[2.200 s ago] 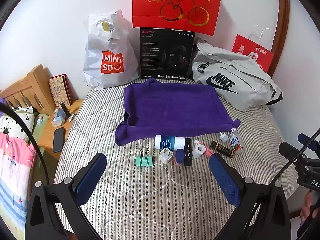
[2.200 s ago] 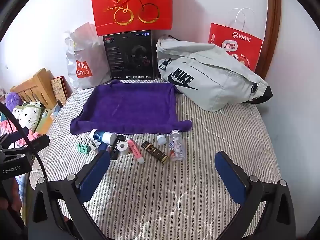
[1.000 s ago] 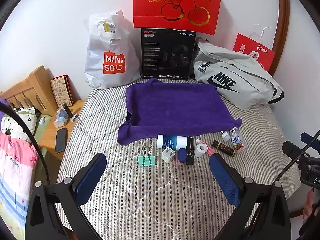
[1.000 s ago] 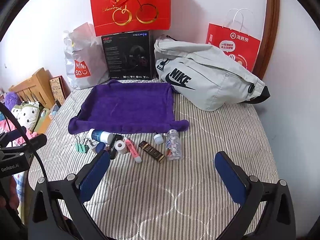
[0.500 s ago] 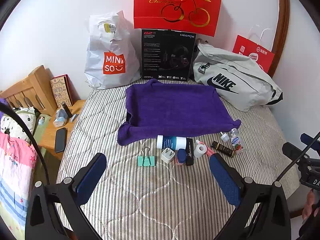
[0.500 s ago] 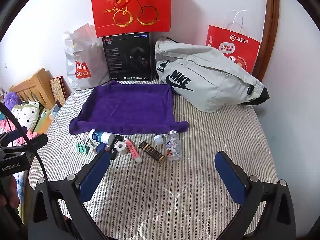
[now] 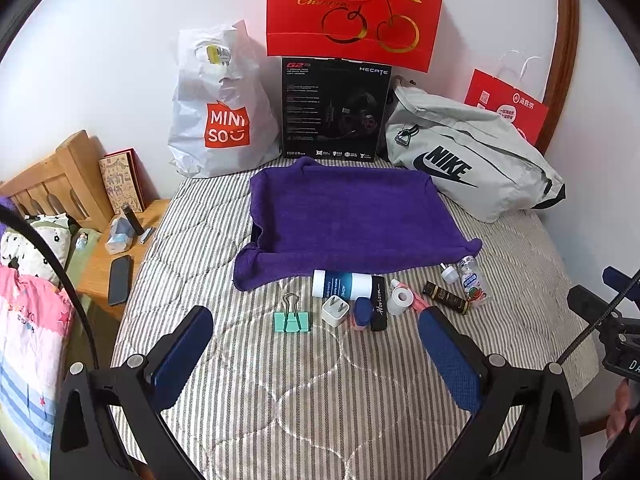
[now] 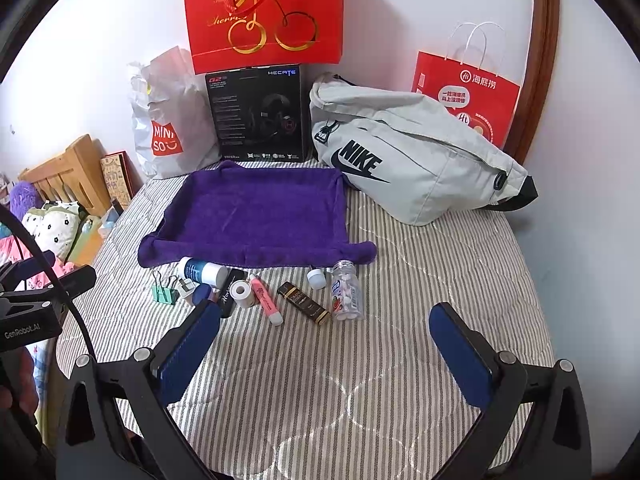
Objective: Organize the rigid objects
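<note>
Purple terry towel (image 7: 348, 220) lies spread flat across the centre of both frames on the grey-and-white striped quilted bed cover (image 7: 320, 400), its near edge rolled into a thick hem. Just below that hem, a row of small rigid items runs across the middle of each frame. In the left wrist view, from left to right: a mint-green metal binder clip (image 7: 291, 320), a white cube-shaped plug adapter (image 7: 335, 311), a white-and-blue cylindrical bottle (image 7: 342, 285) lying on its side and touching the towel's hem, a small blue-capped item (image 7: 362, 312), a black stick with white script lettering (image 7: 379, 303), a white roll of tape (image 7: 400, 299), a dark brown tube with gold print (image 7: 446, 297), and a clear plastic bottle of small tablets (image 7: 472, 280). The right wrist view also shows a pink tube (image 8: 266, 298) lying between the tape roll and the brown tube, and a small white cap (image 8: 317, 279) beside the tablet bottle.

The left gripper (image 7: 316, 354) sits low in its frame, blue pads wide apart and holding nothing, short of the binder clip. The right gripper (image 8: 326, 350) is likewise spread wide and empty, low in its frame, near the row.

Along the top of the frames a white plastic shopping bag (image 7: 218, 108), a black headset box (image 7: 334, 110) and a grey fabric sling bag (image 7: 472, 160) stand against the wall
</note>
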{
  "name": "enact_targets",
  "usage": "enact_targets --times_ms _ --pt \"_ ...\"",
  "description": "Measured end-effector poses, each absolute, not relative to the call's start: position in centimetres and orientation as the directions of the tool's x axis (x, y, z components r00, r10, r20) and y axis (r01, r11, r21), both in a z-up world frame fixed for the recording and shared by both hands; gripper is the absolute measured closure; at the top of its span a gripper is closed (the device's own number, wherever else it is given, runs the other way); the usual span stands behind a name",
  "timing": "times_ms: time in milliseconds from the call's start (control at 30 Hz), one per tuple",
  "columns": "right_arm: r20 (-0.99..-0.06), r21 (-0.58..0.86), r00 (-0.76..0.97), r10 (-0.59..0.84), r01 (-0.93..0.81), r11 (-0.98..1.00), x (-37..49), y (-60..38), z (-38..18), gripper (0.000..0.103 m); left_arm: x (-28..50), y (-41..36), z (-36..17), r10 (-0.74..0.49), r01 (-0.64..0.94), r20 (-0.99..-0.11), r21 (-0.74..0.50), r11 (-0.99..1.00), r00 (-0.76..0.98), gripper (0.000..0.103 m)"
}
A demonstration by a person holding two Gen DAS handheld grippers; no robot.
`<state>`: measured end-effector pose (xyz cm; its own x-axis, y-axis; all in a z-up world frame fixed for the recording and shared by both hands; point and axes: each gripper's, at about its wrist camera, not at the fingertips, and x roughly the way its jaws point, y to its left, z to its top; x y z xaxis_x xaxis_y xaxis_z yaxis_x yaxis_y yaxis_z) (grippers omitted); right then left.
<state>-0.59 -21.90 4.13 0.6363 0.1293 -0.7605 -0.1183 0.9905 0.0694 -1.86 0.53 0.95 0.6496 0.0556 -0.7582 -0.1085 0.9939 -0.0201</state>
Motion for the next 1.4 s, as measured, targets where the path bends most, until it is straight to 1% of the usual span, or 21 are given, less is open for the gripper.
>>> enact_targets --times_ms 233,300,433,567,667,800,933,1033,1067,1100,1167,1233,1333,1367,1400 --pt "-0.781 0.068 0.613 0.123 -0.112 0.991 -0.2 -22.3 3.9 0.0 -1.2 0.7 0.5 0.052 -0.111 -0.755 -0.027 0.993 0.653 0.0" --pt "-0.774 0.076 0.618 0.136 -0.123 0.99 -0.2 -22.5 3.7 0.0 -1.1 1.1 0.4 0.076 -0.135 -0.736 -0.021 0.991 0.673 0.0" --pt "-0.785 0.071 0.603 0.144 -0.143 0.987 0.3 -22.7 2.5 0.0 -0.3 2.0 -0.9 0.125 -0.165 -0.732 0.017 0.986 0.67 0.0" --pt "-0.785 0.048 0.605 0.132 -0.152 0.987 0.9 -23.0 0.8 0.0 0.9 3.4 -3.7 0.102 -0.175 -0.768 -0.013 0.985 0.632 0.0" --pt "-0.812 0.041 0.572 0.119 -0.147 0.988 1.8 -23.4 -1.1 0.0 1.4 4.4 -6.0 0.105 -0.195 -0.785 -0.021 0.981 0.611 0.0" --pt "-0.836 0.087 0.53 0.144 -0.131 0.988 2.6 -24.0 -3.5 0.0 2.4 5.5 -9.3 0.104 -0.214 -0.81 -0.028 0.976 0.577 0.0" --pt "-0.855 0.093 0.496 0.15 -0.138 0.986 3.0 -23.9 -5.6 0.0 3.8 5.9 -12.7 0.088 -0.21 -0.834 -0.034 0.977 0.544 0.0" --pt "-0.855 0.086 0.496 0.149 -0.147 0.985 3.5 -24.0 -6.8 0.0 4.9 5.7 -14.5 0.097 -0.187 -0.85 -0.002 0.982 0.518 0.004" --pt "-0.86 0.085 0.489 0.148 -0.147 0.985 3.7 -24.1 -7.1 0.0 5.1 5.6 -14.9 0.108 -0.184 -0.852 0.013 0.983 0.512 0.01" --pt "-0.863 0.083 0.485 0.144 -0.146 0.986 3.9 -24.2 -7.5 0.0 5.3 5.6 -15.3 0.111 -0.183 -0.855 0.019 0.983 0.507 0.013" --pt "-0.865 0.082 0.482 0.14 -0.139 0.987 4.3 -24.6 -8.1 0.0 5.8 5.7 -15.9 0.096 -0.181 -0.861 0.004 0.983 0.5 0.013" --pt "-0.87 0.085 0.474 0.137 -0.13 0.988 4.6 -24.9 -8.7 0.0 6.0 5.5 -16.2 0.082 -0.175 -0.86 -0.009 0.985 0.503 0.016" --pt "-0.879 0.083 0.46 0.125 -0.111 0.99 5.4 -25.3 -9.5 0.0 6.3 5.0 -16.6 0.082 -0.166 -0.858 -0.004 0.986 0.507 0.023" --pt "-0.88 0.087 0.458 0.126 -0.106 0.991 5.6 -25.4 -9.7 0.0 6.3 5.0 -16.6 0.08 -0.164 -0.858 -0.005 0.986 0.508 0.029" --pt "-0.881 0.093 0.455 0.13 -0.103 0.99 6.0 -25.6 -9.8 0.0 6.3 4.8 -16.7 0.088 -0.164 -0.854 0.004 0.986 0.512 0.03"
